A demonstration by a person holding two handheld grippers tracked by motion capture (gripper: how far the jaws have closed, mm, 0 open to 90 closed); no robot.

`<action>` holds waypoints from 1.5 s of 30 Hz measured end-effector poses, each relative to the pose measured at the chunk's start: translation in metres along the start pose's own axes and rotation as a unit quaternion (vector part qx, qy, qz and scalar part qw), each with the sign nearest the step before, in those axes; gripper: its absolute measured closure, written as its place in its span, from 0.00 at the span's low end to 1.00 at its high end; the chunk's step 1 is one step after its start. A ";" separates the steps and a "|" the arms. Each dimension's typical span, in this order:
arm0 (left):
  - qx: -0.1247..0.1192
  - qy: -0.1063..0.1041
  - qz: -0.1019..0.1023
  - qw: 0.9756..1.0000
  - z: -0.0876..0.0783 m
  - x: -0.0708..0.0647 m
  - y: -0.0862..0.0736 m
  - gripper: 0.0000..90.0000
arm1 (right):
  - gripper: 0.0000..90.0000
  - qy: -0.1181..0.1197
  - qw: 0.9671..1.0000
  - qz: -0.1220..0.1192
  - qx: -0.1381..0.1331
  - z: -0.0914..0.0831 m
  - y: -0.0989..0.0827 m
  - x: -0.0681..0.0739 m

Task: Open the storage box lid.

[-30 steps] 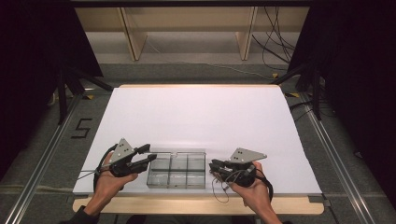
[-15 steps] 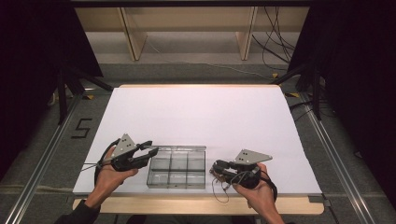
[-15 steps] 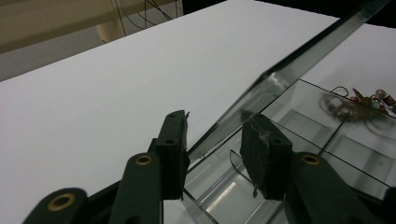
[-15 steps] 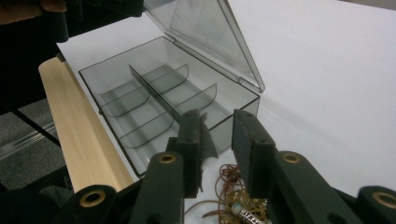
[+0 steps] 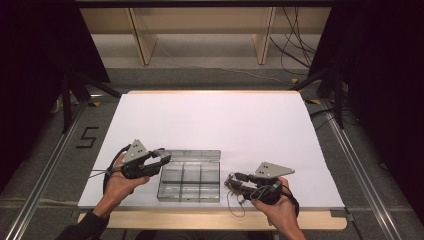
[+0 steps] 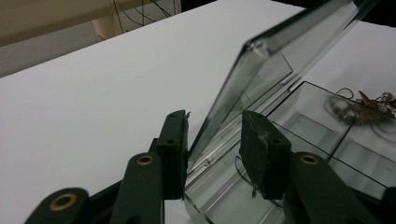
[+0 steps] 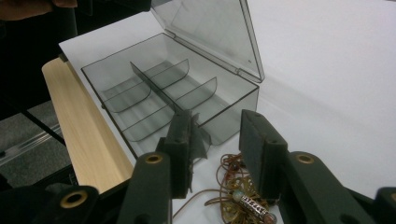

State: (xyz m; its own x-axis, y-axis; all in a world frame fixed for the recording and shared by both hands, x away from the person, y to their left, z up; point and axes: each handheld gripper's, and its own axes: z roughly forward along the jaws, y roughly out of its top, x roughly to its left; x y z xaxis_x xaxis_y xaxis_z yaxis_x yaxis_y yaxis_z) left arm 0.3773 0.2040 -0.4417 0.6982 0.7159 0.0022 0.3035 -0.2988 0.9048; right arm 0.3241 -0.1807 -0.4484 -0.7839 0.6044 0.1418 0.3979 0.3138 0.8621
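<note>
The compartment box (image 5: pixel 189 181) sits on the tabletop (image 5: pixel 225 120) near its front edge, a little left of centre. Its lid (image 5: pixel 192 155) stands raised along the far side (hinged there). The left gripper (image 5: pixel 161 159) is at the box's left far corner, with the lid's edge between its fingers (image 6: pixel 173 154). Just right of the box, the corded necklace (image 5: pixel 233 186) lies on the tabletop, under the right gripper (image 5: pixel 239 181).

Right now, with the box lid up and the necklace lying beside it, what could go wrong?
The lid stands between the left gripper's jaws, seemingly loosely; it could drop shut.

The right gripper, whose jaws have just been opening, stands over the tangled necklace; a grab may catch one loop and drag the cord against the clear box.
</note>
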 end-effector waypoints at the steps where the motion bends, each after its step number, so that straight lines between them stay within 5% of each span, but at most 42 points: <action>1: -0.001 -0.002 -0.004 1.000 0.002 0.002 0.000 0.68 | 0.70 0.000 1.000 0.002 -0.006 -0.001 -0.001 0.000; 5: -0.003 -0.011 -0.007 1.000 0.005 0.007 0.001 0.69 | 0.69 0.003 1.000 0.020 -0.002 -0.004 -0.004 0.002; 7: -0.001 -0.008 -0.012 1.000 0.005 0.007 0.002 0.69 | 0.68 -0.005 1.000 0.001 -0.008 -0.004 -0.005 0.000; 10: -0.001 -0.008 -0.015 1.000 0.008 0.009 0.003 0.69 | 0.68 -0.004 1.000 0.020 -0.003 -0.006 -0.007 0.002; 13: -0.001 -0.008 -0.011 1.000 0.010 0.012 0.002 0.70 | 0.68 -0.001 1.000 0.006 -0.008 -0.006 -0.008 -0.001; 17: -0.001 -0.004 -0.014 1.000 0.012 0.012 0.002 0.70 | 0.68 -0.005 1.000 0.021 -0.004 -0.007 -0.010 0.002; 18: -0.003 -0.004 -0.022 1.000 0.013 0.012 0.002 0.70 | 0.68 -0.002 1.000 0.007 -0.004 -0.007 -0.010 0.000; 36: -0.008 -0.004 -0.019 1.000 0.021 0.018 -0.001 0.70 | 0.62 -0.003 1.000 0.007 0.001 -0.005 -0.014 0.000; 45: -0.007 -0.005 -0.033 0.999 0.025 0.020 -0.002 0.68 | 0.56 -0.011 0.999 0.030 0.011 -0.005 -0.017 0.000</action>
State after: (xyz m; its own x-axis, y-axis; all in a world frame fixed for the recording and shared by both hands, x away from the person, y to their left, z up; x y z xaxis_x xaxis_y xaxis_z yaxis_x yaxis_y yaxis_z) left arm 0.4074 0.2028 -0.4540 0.6827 0.7281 -0.0618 0.3404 -0.2421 0.9086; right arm 0.3149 -0.1896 -0.4612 -0.7478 0.6383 0.1827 0.4551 0.2923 0.8411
